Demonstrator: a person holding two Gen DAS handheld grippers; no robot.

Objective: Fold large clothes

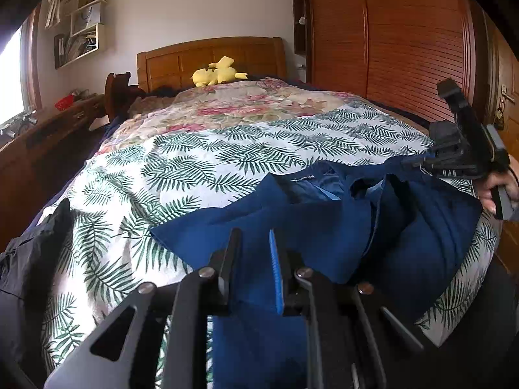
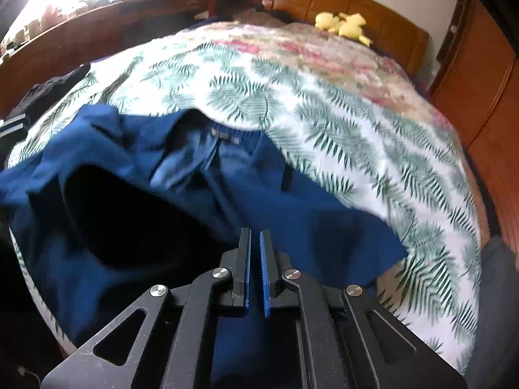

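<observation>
A fold of the dark blue cloth garment (image 1: 318,227) is clenched between the narrowly parted fingers of the left gripper (image 1: 256,253). The right gripper (image 2: 255,259) is almost closed, blue cloth seen in its slit; whether it grasps cannot be told. The garment is spread rumpled at the near end of the bed, on the white fern-print bedsheet (image 1: 181,168), much of which lies uncovered beyond it
</observation>
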